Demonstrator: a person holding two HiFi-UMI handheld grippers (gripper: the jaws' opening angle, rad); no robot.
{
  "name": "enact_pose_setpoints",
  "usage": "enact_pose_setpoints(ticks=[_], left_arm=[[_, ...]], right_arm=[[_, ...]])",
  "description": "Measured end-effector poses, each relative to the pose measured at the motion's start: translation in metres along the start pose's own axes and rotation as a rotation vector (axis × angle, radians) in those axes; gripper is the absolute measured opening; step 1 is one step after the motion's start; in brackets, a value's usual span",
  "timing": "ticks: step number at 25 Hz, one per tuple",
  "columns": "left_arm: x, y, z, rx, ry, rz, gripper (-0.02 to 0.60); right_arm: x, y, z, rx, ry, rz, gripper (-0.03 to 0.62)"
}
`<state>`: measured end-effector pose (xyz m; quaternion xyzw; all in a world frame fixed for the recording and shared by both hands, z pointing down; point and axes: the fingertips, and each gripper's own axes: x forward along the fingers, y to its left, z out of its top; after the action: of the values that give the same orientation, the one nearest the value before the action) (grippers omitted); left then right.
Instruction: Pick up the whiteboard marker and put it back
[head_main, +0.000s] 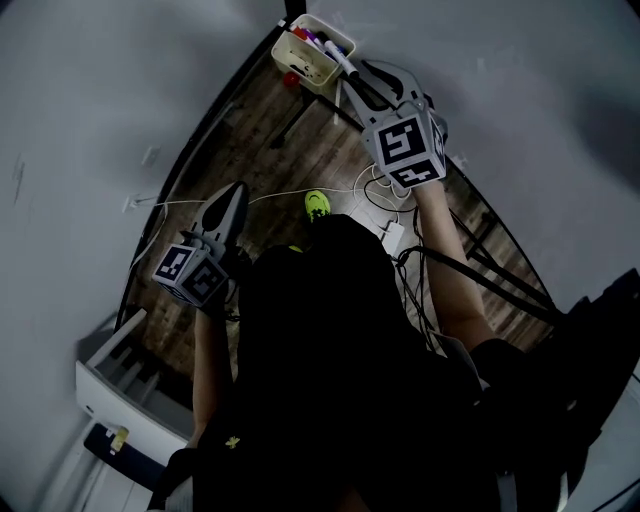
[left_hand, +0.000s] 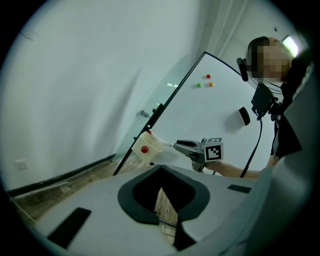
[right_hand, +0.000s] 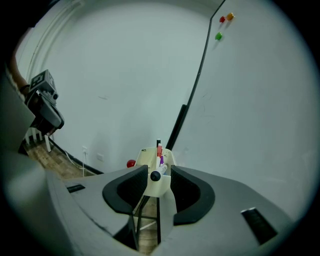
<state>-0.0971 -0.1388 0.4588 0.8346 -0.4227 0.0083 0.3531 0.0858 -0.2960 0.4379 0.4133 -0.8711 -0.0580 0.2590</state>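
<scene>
A cream marker holder hangs at the whiteboard's edge and holds red and purple markers. A white whiteboard marker with a black end lies slanted in the holder, its black end sticking out toward me. My right gripper is at the holder, its jaws on either side of that end. In the right gripper view the marker sits between the jaws of the right gripper with a gap on each side, so the gripper is open. My left gripper hangs lower left, shut and empty, and its tips meet.
The whiteboard carries small coloured magnets and a black eraser. A red magnet sits on the holder. Below are a wooden floor, white cables and a white unit at lower left.
</scene>
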Motion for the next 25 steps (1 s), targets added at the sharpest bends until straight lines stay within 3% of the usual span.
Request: enact_pose_setpoints(ticks=[6, 19, 23, 25], left_arm=[[0.001, 0.003, 0.012, 0.020, 0.011, -0.013, 0.032], [-0.017, 0.010, 0.041, 0.075, 0.017, -0.135, 0.032], [-0.037, 0.015, 0.045, 0.091, 0.026, -0.185, 0.032], [-0.050, 0.018, 0.046, 0.100, 0.028, -0.207, 0.032]], right_arm=[[-0.012, 0.000, -0.013, 0.035, 0.032, -0.028, 0.138], [-0.039, 0.028, -0.002, 0.102, 0.070, -0.110, 0.134], [-0.049, 0.059, 0.011, 0.126, 0.074, -0.124, 0.113], [-0.054, 0.074, 0.017, 0.141, 0.074, -0.138, 0.064]])
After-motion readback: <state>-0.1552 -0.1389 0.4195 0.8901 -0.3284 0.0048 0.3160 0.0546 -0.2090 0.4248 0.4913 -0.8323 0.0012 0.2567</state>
